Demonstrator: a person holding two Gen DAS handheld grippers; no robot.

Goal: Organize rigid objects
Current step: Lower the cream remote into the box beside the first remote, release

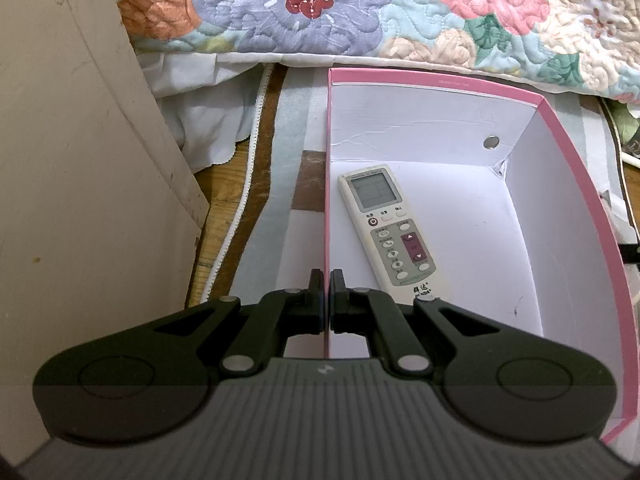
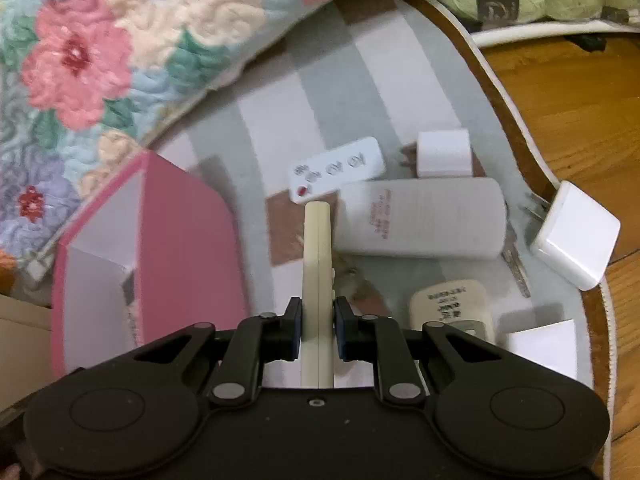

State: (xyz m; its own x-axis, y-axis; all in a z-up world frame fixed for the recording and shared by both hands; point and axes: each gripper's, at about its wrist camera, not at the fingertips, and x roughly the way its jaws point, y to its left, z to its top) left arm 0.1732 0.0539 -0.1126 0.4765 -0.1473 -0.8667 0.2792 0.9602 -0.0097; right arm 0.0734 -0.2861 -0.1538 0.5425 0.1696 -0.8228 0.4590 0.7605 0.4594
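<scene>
Striped rug (image 2: 332, 92) on wooden floor (image 2: 568, 92), beside floral quilt (image 2: 100, 60).

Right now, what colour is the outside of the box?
Pink; the box shows it best in the right wrist view.

The left wrist view looks forward and steeply down along its claw (image 1: 326, 300), close over the left wall of the pink box (image 1: 520, 92), facing the floral quilt (image 1: 320, 8). The right wrist view looks down along its claw (image 2: 318, 330) from somewhat higher over the striped rug (image 2: 332, 80), the box (image 2: 180, 240) at its left. Both views share the box, quilt (image 2: 80, 60) and rug (image 1: 280, 128).
</scene>
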